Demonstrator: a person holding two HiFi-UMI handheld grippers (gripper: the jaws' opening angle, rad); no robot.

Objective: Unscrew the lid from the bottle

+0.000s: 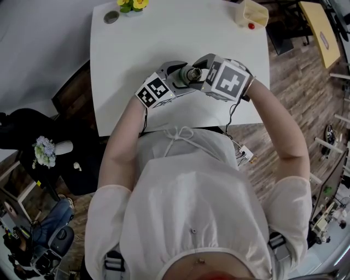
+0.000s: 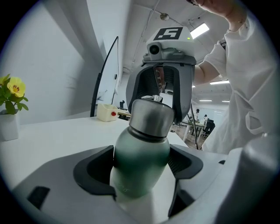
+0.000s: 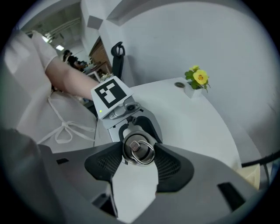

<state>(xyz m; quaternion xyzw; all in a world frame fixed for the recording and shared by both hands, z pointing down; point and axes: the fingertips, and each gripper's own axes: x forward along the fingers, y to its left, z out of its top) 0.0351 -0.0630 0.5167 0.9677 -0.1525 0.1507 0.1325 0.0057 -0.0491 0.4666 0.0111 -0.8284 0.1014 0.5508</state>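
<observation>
A green-grey metal bottle [image 2: 140, 162] with a steel lid [image 2: 151, 116] stands tilted over the white table [image 1: 164, 38], near its front edge. My left gripper [image 2: 142, 164] is shut on the bottle's body, both pads against its sides. From the opposite side my right gripper [image 3: 138, 158] is shut on the lid [image 3: 138, 150], whose wire ring faces its camera. In the head view both grippers meet at the lid [image 1: 191, 73], left gripper [image 1: 183, 77] and right gripper [image 1: 200, 69]. The bottle's lower end is hidden behind the left jaws.
A small white pot of yellow flowers [image 1: 131, 5] and a grey round disc [image 1: 111, 17] sit at the table's far left. A beige container [image 1: 251, 13] with a red piece stands at the far right corner. The person's body is close to the near edge.
</observation>
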